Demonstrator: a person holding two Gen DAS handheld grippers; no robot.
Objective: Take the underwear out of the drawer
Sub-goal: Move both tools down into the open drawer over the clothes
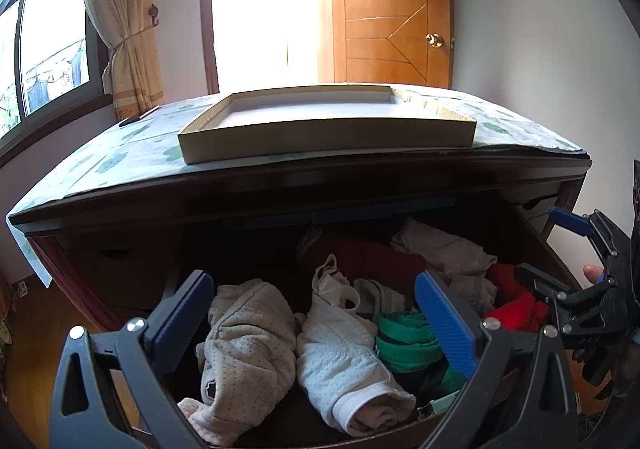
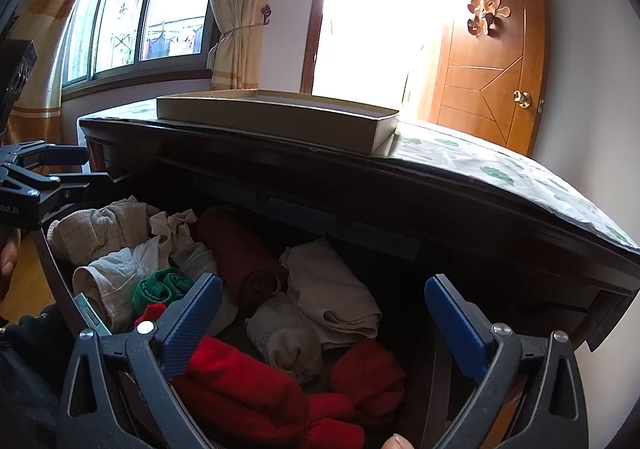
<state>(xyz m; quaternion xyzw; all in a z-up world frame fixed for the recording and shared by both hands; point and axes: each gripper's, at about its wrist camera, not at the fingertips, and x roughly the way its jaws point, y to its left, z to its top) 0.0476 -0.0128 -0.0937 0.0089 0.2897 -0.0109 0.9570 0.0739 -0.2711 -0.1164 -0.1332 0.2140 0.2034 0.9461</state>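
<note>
Drawer (image 1: 516,229) pulled open under the desk, packed with rolled underwear. From the left wrist I see my left gripper (image 1: 316,319) with fingers wide apart, hovering over a cream dotted roll (image 1: 244,337), a white dotted roll (image 1: 344,361) and a green roll (image 1: 404,341). The right gripper (image 1: 568,249) shows at the edge (also spread). From the right wrist, my right gripper (image 2: 324,323) hangs apart above a bright red roll (image 2: 240,381), grasping nothing. A shallow cardboard tray (image 2: 280,117) sits on the desk.
</note>
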